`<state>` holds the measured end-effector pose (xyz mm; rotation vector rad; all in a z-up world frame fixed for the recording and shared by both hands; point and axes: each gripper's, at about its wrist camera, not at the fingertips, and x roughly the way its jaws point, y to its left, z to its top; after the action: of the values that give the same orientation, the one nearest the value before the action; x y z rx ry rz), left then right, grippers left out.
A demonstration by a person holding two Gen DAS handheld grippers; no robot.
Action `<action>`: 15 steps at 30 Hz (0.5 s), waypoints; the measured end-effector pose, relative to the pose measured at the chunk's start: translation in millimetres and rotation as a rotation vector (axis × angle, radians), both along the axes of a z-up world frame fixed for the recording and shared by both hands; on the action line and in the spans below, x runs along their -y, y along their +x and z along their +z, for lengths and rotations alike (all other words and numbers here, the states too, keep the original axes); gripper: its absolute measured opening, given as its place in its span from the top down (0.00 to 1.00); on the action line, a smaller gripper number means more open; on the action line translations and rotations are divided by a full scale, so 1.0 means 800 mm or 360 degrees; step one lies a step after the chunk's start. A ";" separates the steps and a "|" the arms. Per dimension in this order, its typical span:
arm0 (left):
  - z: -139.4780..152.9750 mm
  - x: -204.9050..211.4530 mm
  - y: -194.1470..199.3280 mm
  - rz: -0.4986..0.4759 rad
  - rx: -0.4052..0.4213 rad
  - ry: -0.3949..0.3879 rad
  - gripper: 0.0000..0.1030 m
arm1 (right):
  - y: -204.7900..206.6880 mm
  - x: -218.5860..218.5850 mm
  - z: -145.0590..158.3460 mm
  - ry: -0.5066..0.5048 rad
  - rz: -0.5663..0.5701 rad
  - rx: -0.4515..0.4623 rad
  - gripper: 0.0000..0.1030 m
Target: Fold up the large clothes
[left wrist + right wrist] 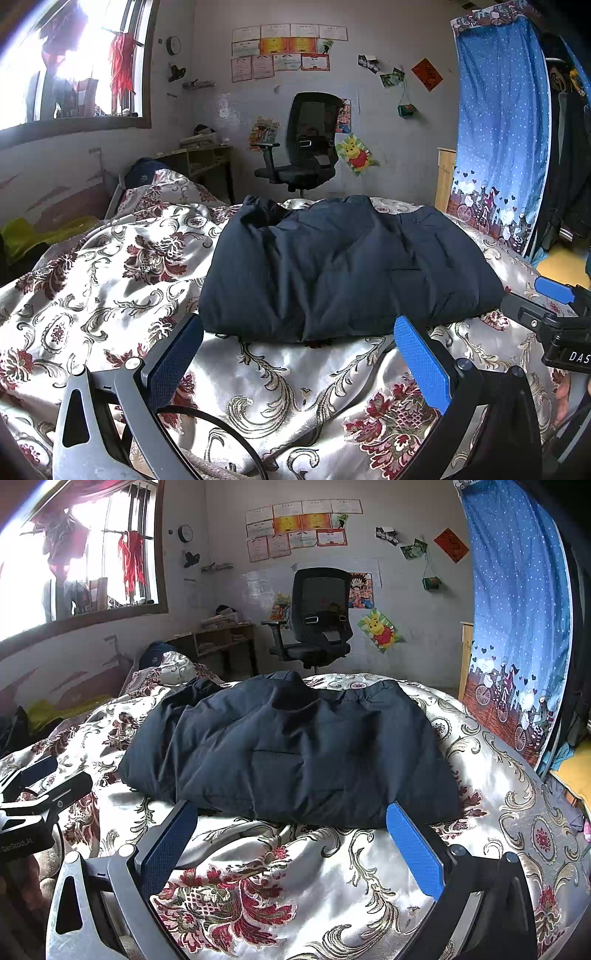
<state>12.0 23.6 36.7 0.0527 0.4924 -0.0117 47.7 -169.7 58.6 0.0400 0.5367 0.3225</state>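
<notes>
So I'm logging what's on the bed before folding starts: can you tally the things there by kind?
Dark navy jacket: 1
Floral bedspread: 1
Grippers with blue pads: 2, the left gripper and the right gripper, both with jaws apart and holding nothing
Total: 4

We see daylight blowing out the window at upper left. Fisheye bends our edges. The bedspread gleams sharply.

Matt dark quilted jacket lies on glossy satin floral bedspread.
</notes>
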 end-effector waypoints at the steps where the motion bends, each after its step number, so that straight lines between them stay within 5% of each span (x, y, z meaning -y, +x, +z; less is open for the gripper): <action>1: 0.001 0.000 0.000 0.0000 0.0000 0.0001 0.01 | 0.001 -0.001 0.000 0.0001 0.0000 0.0000 0.00; 15: -0.002 0.004 0.000 0.0027 0.0000 0.0076 0.01 | 0.000 -0.002 0.000 0.0000 -0.0001 -0.0001 0.00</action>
<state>12.2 20.1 35.2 0.0953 0.4928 0.0168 47.9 -168.4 58.3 0.0402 0.5373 0.3219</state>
